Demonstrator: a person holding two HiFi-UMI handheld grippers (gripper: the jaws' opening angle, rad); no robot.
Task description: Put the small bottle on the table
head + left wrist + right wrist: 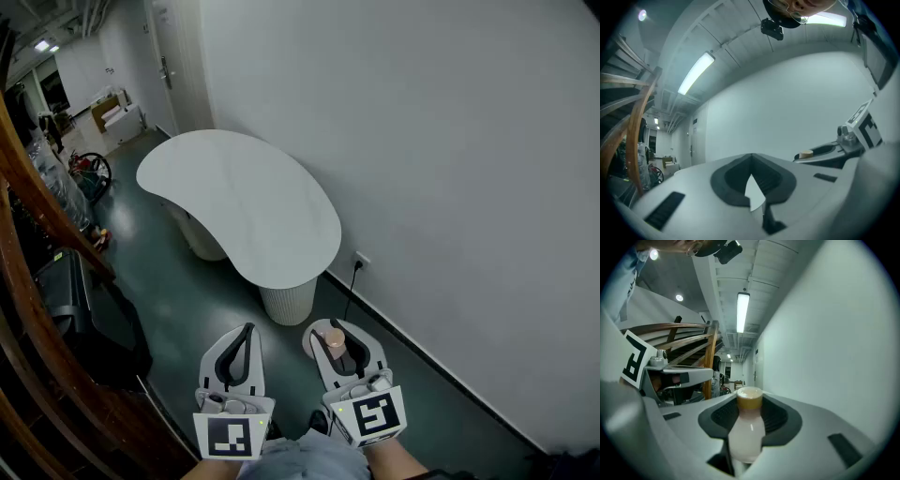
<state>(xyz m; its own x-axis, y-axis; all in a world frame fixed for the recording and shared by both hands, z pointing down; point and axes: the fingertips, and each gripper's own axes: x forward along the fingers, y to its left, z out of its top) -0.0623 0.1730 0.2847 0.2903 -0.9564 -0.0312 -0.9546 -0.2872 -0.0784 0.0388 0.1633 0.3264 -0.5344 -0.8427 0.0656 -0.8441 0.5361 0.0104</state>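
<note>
Item one, nearest: left gripper [247, 330], jaws closed tip to tip on nothing, carried idle beside its partner, apparently because the job needed only one tool. Item two: right gripper [330, 330], jaws clamped round the body of the small bottle [746, 432], pale and milky with a tan cap pointing out toward the jaw tips, a hold that likely secured it for the carry. Item three: white kidney-shaped table [244, 202], standing ahead by the wall [450, 169], well apart from the bottle, which hung over the dark floor [169, 281], not yet delivered.
</note>
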